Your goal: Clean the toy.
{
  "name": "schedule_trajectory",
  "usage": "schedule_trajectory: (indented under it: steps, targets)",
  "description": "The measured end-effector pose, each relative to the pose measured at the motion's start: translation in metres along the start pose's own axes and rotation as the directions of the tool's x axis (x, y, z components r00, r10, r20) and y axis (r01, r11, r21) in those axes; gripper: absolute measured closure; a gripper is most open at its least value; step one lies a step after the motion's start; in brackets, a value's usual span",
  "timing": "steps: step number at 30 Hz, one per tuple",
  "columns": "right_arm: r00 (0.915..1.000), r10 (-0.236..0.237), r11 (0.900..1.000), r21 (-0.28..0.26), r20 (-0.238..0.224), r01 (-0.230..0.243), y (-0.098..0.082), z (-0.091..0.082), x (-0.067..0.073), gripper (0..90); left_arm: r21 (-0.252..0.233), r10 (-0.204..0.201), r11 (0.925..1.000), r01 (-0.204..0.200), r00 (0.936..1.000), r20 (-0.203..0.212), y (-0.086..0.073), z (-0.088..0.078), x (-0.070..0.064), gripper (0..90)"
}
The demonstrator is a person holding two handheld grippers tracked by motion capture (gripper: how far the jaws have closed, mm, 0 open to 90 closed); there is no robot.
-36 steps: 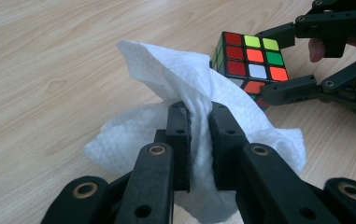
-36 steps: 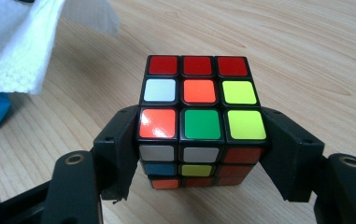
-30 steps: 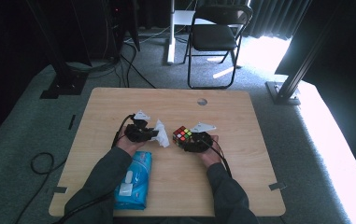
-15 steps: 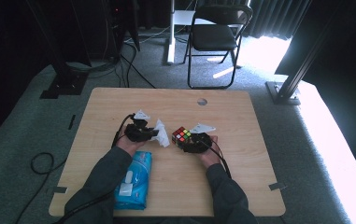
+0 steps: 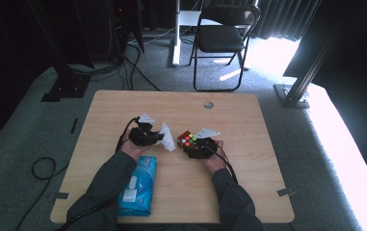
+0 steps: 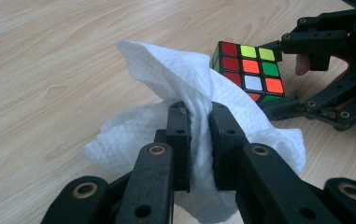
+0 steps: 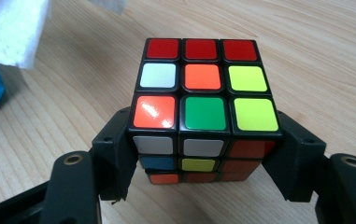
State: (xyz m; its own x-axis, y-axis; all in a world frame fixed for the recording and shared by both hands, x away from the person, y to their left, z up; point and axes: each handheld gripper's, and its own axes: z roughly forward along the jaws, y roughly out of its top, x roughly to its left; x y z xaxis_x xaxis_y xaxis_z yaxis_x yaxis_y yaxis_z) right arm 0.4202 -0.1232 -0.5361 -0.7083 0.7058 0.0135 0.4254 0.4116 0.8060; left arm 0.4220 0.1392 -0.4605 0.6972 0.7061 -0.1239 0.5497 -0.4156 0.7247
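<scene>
A scrambled colour cube (image 7: 203, 98) sits between the jaws of my right gripper (image 7: 203, 154), which is shut on its two sides; in the high view the cube (image 5: 187, 139) is just left of that gripper (image 5: 196, 146) near the table's middle. My left gripper (image 6: 199, 140) is shut on a crumpled white tissue (image 6: 166, 93), pinched between its pads. From above, the tissue (image 5: 167, 136) hangs at the tip of the left gripper (image 5: 158, 137), a short gap to the left of the cube. The left gripper view has the cube (image 6: 252, 70) just beyond the tissue.
A blue wipes pack (image 5: 138, 186) lies by the left forearm near the wooden table's (image 5: 248, 183) front edge. A small round hole (image 5: 208, 104) is at the table's back. A folding chair (image 5: 224, 38) and a black stand foot (image 5: 65, 89) are on the floor beyond.
</scene>
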Motion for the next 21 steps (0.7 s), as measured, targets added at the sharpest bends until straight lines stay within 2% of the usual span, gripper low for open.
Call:
schedule_trajectory:
  steps: [8, 21]
  targets:
    - [0.9997, 0.000, 1.000, -0.021, 0.023, 0.001, 0.003, -0.006, 0.001, 34.3, -0.003, 0.012, 0.9999, -0.012, 0.9999, -0.003, 0.006, -0.003, -0.001, 80.6]
    - [0.9995, -0.030, 0.999, -0.032, -0.014, 0.030, 0.012, -0.010, 0.011, 34.3, -0.009, 0.045, 0.9989, -0.045, 0.9988, -0.017, 0.016, -0.002, -0.007, 83.5]
